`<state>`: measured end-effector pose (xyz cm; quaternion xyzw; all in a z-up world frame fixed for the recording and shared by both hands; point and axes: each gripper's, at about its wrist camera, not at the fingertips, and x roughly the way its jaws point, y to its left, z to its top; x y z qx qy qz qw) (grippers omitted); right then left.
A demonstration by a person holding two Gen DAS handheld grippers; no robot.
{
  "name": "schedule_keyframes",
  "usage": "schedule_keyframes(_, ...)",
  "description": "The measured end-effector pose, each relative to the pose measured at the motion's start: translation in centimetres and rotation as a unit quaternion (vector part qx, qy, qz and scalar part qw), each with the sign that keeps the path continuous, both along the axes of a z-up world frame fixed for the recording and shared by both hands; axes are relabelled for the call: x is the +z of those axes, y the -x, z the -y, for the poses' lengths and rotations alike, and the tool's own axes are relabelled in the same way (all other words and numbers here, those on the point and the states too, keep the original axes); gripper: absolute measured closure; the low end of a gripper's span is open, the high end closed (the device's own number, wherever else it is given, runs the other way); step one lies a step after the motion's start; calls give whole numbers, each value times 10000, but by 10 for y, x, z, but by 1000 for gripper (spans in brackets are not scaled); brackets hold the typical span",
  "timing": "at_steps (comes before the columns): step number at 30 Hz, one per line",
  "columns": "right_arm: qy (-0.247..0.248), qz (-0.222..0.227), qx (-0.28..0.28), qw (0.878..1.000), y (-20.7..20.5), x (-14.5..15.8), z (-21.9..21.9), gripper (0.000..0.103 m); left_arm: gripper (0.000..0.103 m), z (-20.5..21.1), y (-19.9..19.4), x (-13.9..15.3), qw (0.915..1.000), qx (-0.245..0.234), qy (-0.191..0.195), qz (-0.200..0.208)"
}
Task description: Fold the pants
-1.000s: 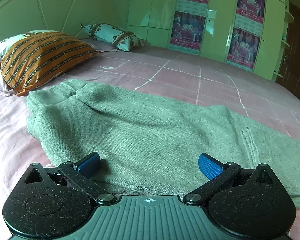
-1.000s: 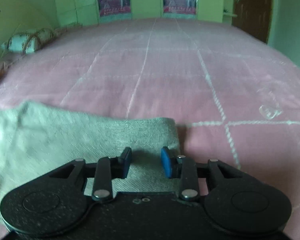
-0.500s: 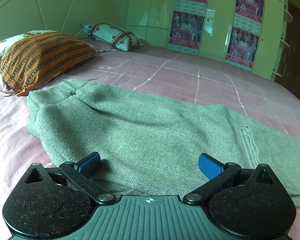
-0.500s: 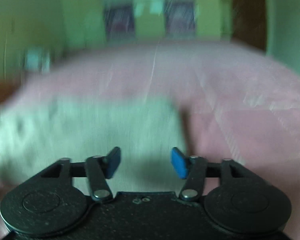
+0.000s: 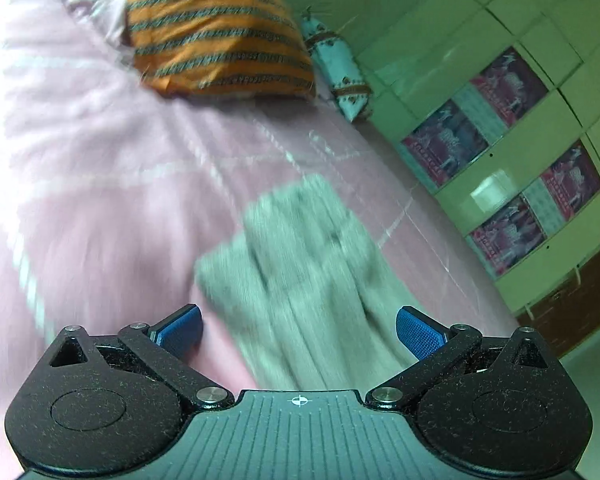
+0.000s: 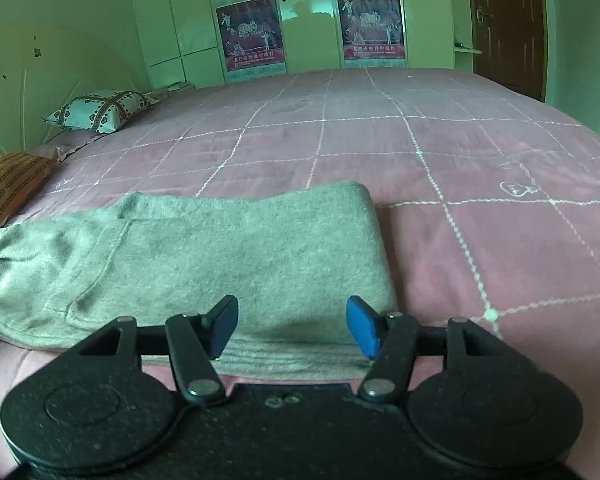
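Note:
Grey knit pants (image 6: 220, 248) lie folded on the pink quilted bed (image 6: 460, 140), the fold edge to the right and the waistband end to the left. My right gripper (image 6: 292, 324) hovers open over the near edge of the pants by the fold, and the cloth lies under its blue pads, not pinched. In the left wrist view, tilted and blurred, the pants (image 5: 308, 280) show their gathered waistband end. My left gripper (image 5: 298, 326) stands wide open just above that end, with the cloth under the gap and nothing gripped.
An orange striped pillow (image 5: 220, 36) and a white patterned pillow (image 5: 340, 68) lie at the head of the bed (image 5: 100, 160). A green wardrobe with posters (image 6: 308, 20) lines the far wall, with a brown door (image 6: 504, 20) to its right.
My left gripper has swung sideways along the pants to the waistband end and rolled, tilting its view. My right gripper's jaws have widened, and it has drawn back a little from the fold.

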<state>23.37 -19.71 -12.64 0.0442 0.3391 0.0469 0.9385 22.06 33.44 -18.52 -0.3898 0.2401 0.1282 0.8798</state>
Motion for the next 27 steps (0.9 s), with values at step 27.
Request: schedule_keyframes(27,537,314,1509,9866,-30,-11,-144,71,69,4,11,49,9961,-380,-380,701)
